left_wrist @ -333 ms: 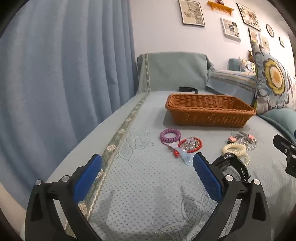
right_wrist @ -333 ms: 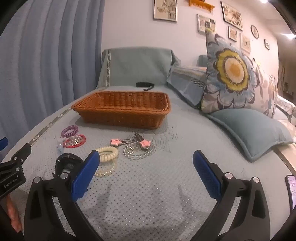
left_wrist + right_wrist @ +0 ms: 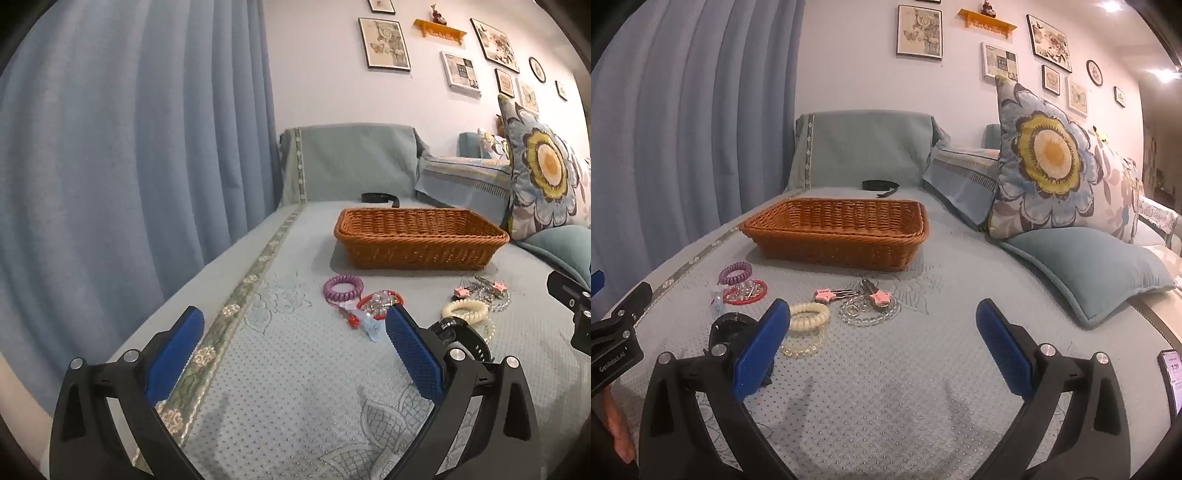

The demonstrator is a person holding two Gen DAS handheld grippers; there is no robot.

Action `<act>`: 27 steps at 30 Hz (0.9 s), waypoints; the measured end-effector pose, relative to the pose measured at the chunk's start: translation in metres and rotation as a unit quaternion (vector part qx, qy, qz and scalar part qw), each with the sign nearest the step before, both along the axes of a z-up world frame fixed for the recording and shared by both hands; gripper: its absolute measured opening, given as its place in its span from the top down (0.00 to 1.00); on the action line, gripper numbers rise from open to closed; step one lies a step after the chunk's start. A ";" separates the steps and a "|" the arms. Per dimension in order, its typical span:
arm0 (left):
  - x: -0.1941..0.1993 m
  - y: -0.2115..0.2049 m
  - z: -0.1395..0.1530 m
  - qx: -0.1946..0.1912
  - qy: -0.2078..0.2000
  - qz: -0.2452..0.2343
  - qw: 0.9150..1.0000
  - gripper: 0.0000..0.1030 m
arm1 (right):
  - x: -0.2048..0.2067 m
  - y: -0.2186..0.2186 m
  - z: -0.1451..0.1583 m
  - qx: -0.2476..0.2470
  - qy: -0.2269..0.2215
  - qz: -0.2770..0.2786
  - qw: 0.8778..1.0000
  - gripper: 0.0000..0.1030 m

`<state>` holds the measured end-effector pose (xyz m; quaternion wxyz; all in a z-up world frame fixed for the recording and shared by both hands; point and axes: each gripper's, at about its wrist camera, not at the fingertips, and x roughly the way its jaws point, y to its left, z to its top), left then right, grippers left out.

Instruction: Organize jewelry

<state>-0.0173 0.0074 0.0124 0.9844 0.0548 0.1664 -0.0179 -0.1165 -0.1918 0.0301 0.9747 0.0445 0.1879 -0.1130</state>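
Note:
Jewelry lies on the blue-grey sofa cover in front of a brown wicker basket (image 3: 421, 236) (image 3: 842, 229). There is a purple coil hair tie (image 3: 343, 287) (image 3: 735, 273), a red bracelet (image 3: 380, 300) (image 3: 746, 291), a cream coil tie (image 3: 466, 311) (image 3: 809, 316), pink star clips (image 3: 849, 295) and a black watch (image 3: 461, 338) (image 3: 733, 326). My left gripper (image 3: 295, 332) is open and empty, just short of the red bracelet. My right gripper (image 3: 886, 328) is open and empty, right of the cream tie.
A blue curtain (image 3: 129, 147) hangs at the left. A flowered cushion (image 3: 1052, 162) and a teal cushion (image 3: 1089, 269) lie at the right. A black strap (image 3: 879, 185) lies behind the basket. A phone (image 3: 1171, 373) sits at the right edge.
Both views have tilted slightly upward. Nothing on the sofa has moved and both grippers stay open.

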 end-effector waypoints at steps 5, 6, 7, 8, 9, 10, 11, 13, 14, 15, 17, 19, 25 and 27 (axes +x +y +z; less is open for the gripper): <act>0.001 -0.001 -0.002 0.001 0.001 0.001 1.000 0.07 | 0.026 -0.018 -0.008 -0.001 -0.002 0.002 1.000 0.07; 0.000 -0.002 -0.002 0.003 0.002 0.001 1.000 0.07 | 0.028 -0.019 -0.009 -0.001 -0.002 0.002 1.000 0.07; 0.001 -0.001 -0.003 0.003 0.003 0.002 1.000 0.07 | 0.029 -0.020 -0.009 -0.001 -0.001 0.002 1.000 0.07; 0.000 -0.002 -0.003 0.003 0.003 0.002 1.000 0.07 | 0.031 -0.021 -0.009 -0.001 0.000 0.003 1.000 0.07; 0.001 -0.002 -0.004 0.003 0.004 0.002 1.000 0.07 | 0.033 -0.022 -0.009 0.000 0.001 0.003 1.000 0.07; 0.001 -0.001 -0.004 0.003 0.005 0.003 1.000 0.07 | 0.035 -0.023 -0.009 0.000 0.002 0.003 1.000 0.07; 0.002 -0.002 -0.004 0.003 0.005 0.003 1.000 0.07 | 0.036 -0.024 -0.010 -0.001 0.002 0.003 1.000 0.07; 0.001 -0.003 -0.004 0.005 0.006 0.003 1.000 0.07 | 0.039 -0.025 -0.010 -0.002 0.003 0.004 1.000 0.07; 0.002 -0.003 -0.005 0.006 0.007 0.004 1.000 0.07 | 0.040 -0.025 -0.010 -0.002 0.004 0.004 1.000 0.07; 0.002 -0.003 -0.005 0.006 0.008 0.004 1.000 0.07 | 0.042 -0.025 -0.011 -0.003 0.005 0.004 1.000 0.07; 0.004 -0.004 -0.005 0.007 0.009 0.004 1.000 0.07 | 0.044 -0.026 -0.012 -0.003 0.007 0.006 1.000 0.07; 0.004 -0.003 -0.006 0.006 0.010 0.005 1.000 0.07 | 0.046 -0.027 -0.012 -0.001 0.009 0.006 1.000 0.07; 0.005 -0.002 -0.006 0.007 0.012 0.006 1.000 0.07 | 0.047 -0.028 -0.012 0.000 0.010 0.007 1.000 0.07; 0.005 -0.003 -0.006 0.007 0.012 0.006 1.000 0.07 | 0.047 -0.028 -0.013 0.000 0.010 0.007 1.000 0.07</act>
